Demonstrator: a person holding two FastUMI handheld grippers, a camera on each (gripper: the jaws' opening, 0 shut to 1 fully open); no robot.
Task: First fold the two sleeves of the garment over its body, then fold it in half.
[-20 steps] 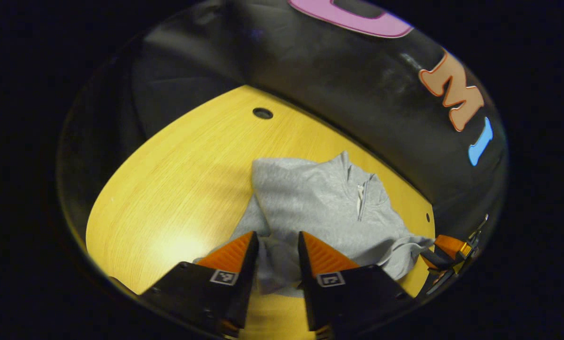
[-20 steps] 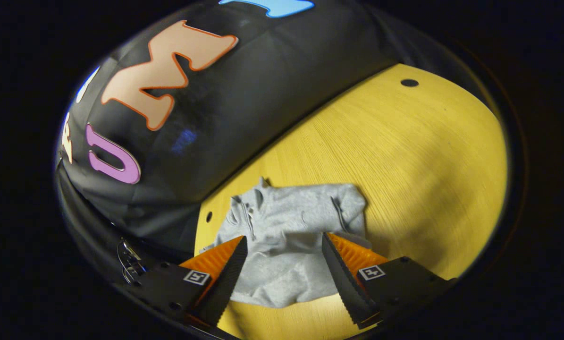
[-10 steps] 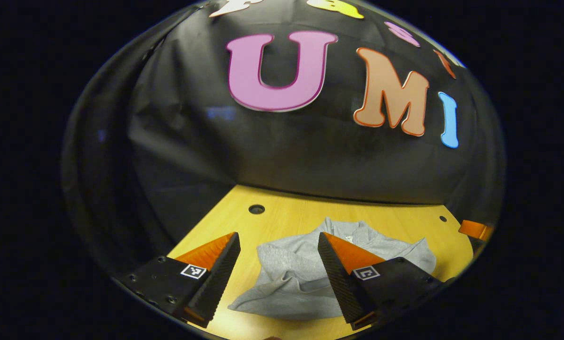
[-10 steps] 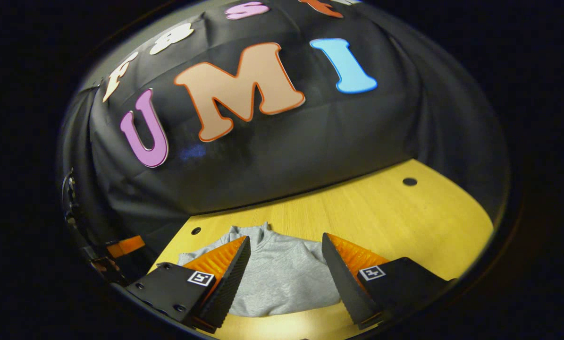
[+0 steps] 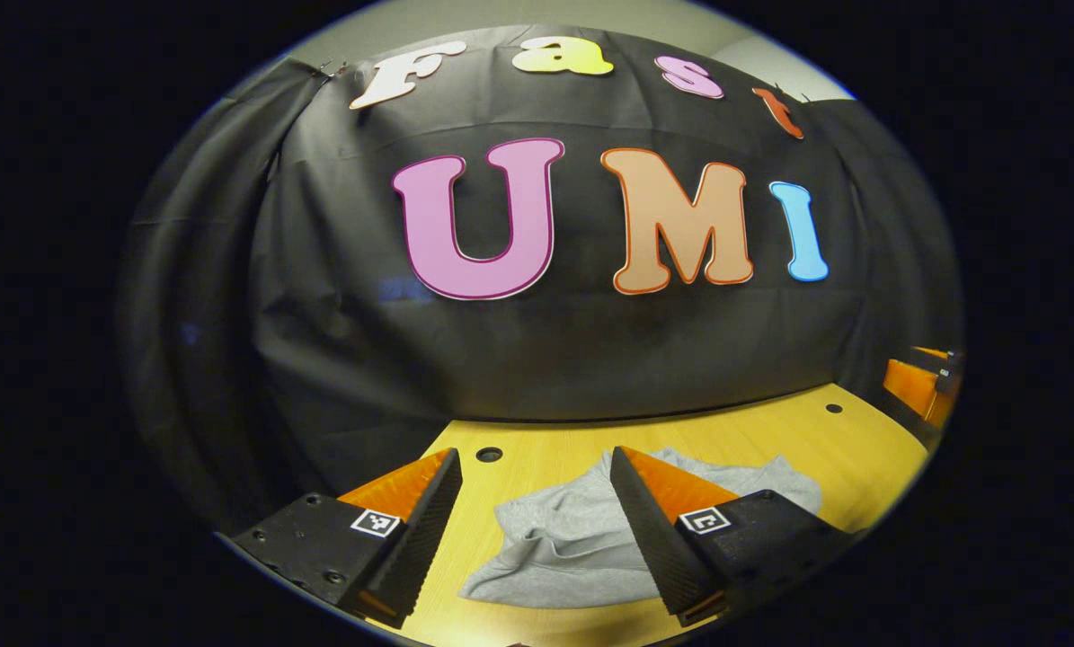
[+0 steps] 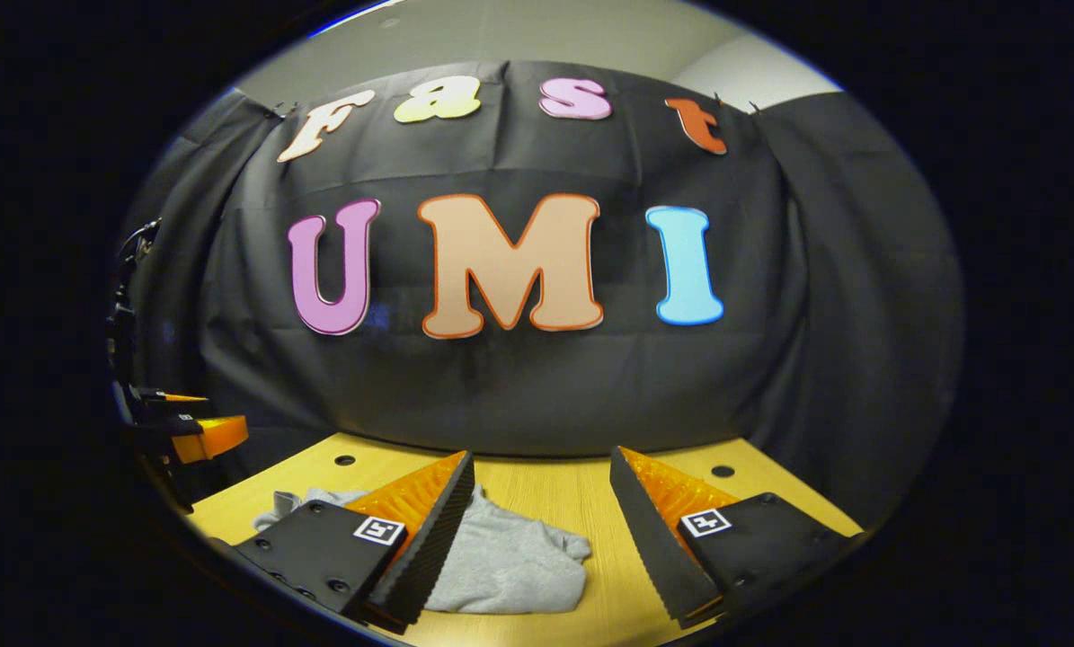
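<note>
The grey sweatshirt (image 5: 581,544) lay folded into a compact bundle on the yellow wooden table (image 5: 752,440), its long axis running across the table, roughly parallel to the black cloth wall (image 5: 537,359) behind it. In the left gripper view I could make out soft folds along its near edge and a raised bit of fabric at the far side, though I could not tell which end was the collar. In the right gripper view the sweatshirt (image 6: 510,566) sat low and to the left, its rounded edge pointing toward the table's middle.

My left gripper (image 5: 537,521) hung above the near edge of the garment, held almost level and looking toward the wall, its 2 fingers spread wide with nothing between them. My right gripper (image 6: 541,530) was posed much the same, level and facing the wall, its jaws parted and empty, the sweatshirt partly behind its left finger (image 6: 420,539).

I saw 2 round holes (image 6: 345,460) in the tabletop near the wall.
</note>
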